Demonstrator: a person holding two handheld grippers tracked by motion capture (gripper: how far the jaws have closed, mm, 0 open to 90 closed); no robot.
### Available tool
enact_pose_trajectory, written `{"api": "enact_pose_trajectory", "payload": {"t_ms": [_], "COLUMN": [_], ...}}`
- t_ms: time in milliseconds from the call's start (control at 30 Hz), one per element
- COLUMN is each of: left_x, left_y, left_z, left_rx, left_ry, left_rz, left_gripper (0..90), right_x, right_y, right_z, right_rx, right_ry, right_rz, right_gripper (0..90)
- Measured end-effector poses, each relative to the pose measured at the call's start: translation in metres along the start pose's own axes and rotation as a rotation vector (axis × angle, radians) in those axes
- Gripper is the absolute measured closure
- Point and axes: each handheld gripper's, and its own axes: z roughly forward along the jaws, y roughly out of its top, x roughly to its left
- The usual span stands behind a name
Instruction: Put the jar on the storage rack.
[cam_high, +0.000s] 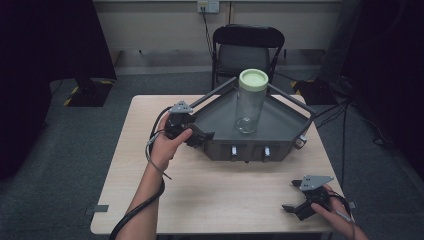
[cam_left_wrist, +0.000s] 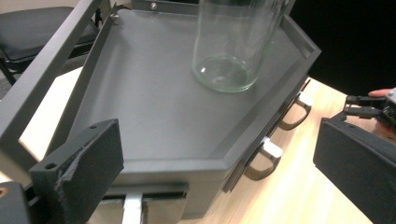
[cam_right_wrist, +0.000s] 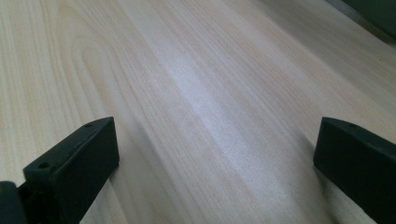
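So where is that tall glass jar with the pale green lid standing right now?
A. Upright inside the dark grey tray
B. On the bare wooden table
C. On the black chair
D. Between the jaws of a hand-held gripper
A: the glass jar stands upright on the floor of the dark grey tray; the left hand-held gripper sits at the tray's left corner, jaws open and apart from the jar.

Black folding chair (cam_high: 248, 52) against a pale wall (cam_high: 150, 22), grey carpet floor (cam_high: 60, 165), dark sides
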Motion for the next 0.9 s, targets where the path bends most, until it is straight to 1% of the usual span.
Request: {"api": "enact_pose_trajectory", "payload": {"t_ms": [200, 267, 433, 467, 500, 767, 900], "left_x": [0.003, 0.003, 0.005, 0.005, 0.006, 0.010, 0.011], "left_y": [-0.010, -0.014, -0.024, -0.024, -0.028, -0.047, -0.055], "left_z": [-0.005, -0.007, -0.011, -0.011, -0.013, -0.017, -0.020], "left_rx": [-0.002, -0.001, 0.000, 0.000, 0.001, 0.013, 0.017], "left_ry": [0.000, 0.001, 0.009, 0.009, 0.012, 0.022, 0.029], "left_rz": [-0.007, -0.001, -0.005, -0.005, -0.006, -0.023, -0.025], "left_gripper": [0.9, 0.9, 1.0, 1.0, 1.0, 1.2, 1.4], "right_x": [0.000, 0.000, 0.000, 0.000, 0.000, 0.000, 0.000], "right_y": [0.000, 0.000, 0.000, 0.000, 0.000, 0.000, 0.000], "right_z": [0.000, 0.000, 0.000, 0.000, 0.000, 0.000, 0.000], "right_rx": [0.000, 0.000, 0.000, 0.000, 0.000, 0.000, 0.000], "right_ry": [0.000, 0.000, 0.000, 0.000, 0.000, 0.000, 0.000], "right_rz": [0.000, 0.000, 0.000, 0.000, -0.001, 0.000, 0.000], "right_gripper": [0.0, 0.0, 0.0, 0.0, 0.0, 0.0, 0.0]}}
